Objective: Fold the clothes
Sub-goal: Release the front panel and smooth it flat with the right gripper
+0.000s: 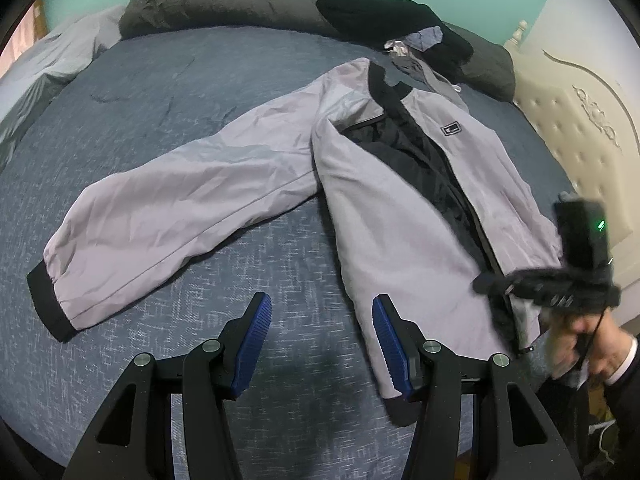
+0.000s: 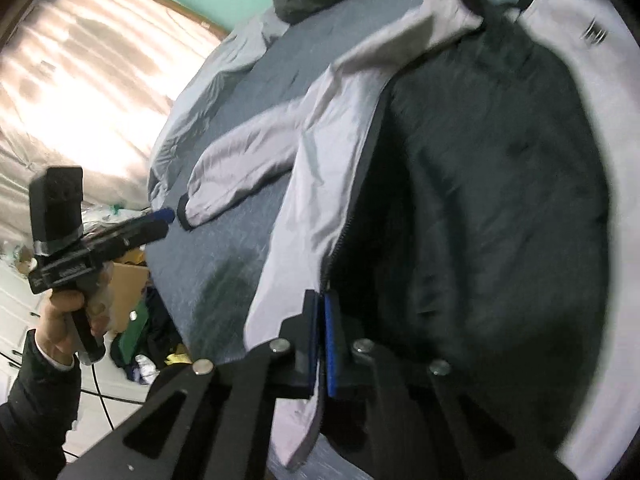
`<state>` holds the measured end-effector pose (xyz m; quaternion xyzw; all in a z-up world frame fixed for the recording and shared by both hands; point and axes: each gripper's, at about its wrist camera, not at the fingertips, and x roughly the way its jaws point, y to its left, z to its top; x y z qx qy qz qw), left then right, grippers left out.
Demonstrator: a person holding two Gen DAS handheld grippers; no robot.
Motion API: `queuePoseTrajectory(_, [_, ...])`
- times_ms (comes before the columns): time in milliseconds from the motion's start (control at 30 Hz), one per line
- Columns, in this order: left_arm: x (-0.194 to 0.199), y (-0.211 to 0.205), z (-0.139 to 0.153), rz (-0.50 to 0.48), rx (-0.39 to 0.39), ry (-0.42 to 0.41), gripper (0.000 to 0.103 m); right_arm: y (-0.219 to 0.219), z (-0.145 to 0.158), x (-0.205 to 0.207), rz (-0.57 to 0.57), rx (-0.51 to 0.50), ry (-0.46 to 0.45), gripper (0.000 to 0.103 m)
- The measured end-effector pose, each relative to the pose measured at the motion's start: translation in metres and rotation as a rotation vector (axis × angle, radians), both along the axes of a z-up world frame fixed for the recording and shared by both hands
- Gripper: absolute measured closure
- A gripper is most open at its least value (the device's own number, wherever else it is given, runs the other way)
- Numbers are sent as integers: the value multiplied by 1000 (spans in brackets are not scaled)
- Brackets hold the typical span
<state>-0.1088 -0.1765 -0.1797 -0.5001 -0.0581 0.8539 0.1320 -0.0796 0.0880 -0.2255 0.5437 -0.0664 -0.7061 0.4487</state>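
The left tool [image 1: 322, 340] hangs spread wide with nothing between its blue pads [image 1: 254, 344], low over the bed [image 1: 160, 92]. The grey jacket [image 1: 400, 184] lies just ahead of it: the bottom corner of the near front panel reaches the inner face of the tool's right-hand pad, though whether it touches cannot be told, and the one outstretched sleeve [image 1: 180, 208] runs away to the tool's left front, ending in a black cuff [image 1: 46, 300].

The right tool [image 2: 320, 340] is pressed together on the jacket's [image 2: 304, 184] front edge beside the zipper, the grey cloth pinched between its pads and lifted, so the dark lining [image 2: 480, 160] opens up ahead and to that tool's right.

The jacket is pale grey, creased, with a black collar, black cuffs, a black hem band and a small dark patch on the chest. It lies front up and unzipped on the blue-grey bed.

Counted: one jacket, one sleeve spread out in full, two tools, each held by a hand [image 2: 64, 320]. Beyond the collar lie a black garment [image 1: 384, 16] and a dark olive quilt [image 1: 224, 4].
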Motion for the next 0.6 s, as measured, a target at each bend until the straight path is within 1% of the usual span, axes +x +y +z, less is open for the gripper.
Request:
queuePoseTrajectory(133, [-2, 17, 5, -25, 0, 7, 46, 52, 33, -17, -71, 14, 66, 100])
queuePoseTrajectory(233, [-5, 32, 7, -48, -5, 3, 46, 89, 45, -24, -124, 40, 88, 100])
queuePoseTrajectory(300, [-7, 43, 6, -61, -3, -2, 46, 114, 47, -24, -145, 65, 94, 100])
queuePoseTrajectory(367, [-9, 54, 1, -75, -3, -15, 46, 139, 42, -24, -159, 101, 89, 100])
queuePoseTrajectory(433, [-10, 65, -4, -89, -2, -28, 46, 156, 31, -22, -177, 133, 70, 100])
queuePoseTrajectory(467, [-11, 71, -7, -99, -3, -40, 46, 163, 22, -21, -193, 138, 44, 100])
queuePoseTrajectory(533, [-11, 80, -16, -115, -9, -64, 46, 170, 4, -21, -208, 158, -2, 100])
queuePoseTrajectory(600, [-11, 88, -26, -126, -6, -88, 46, 165, -14, -18, -198, 168, -32, 100])
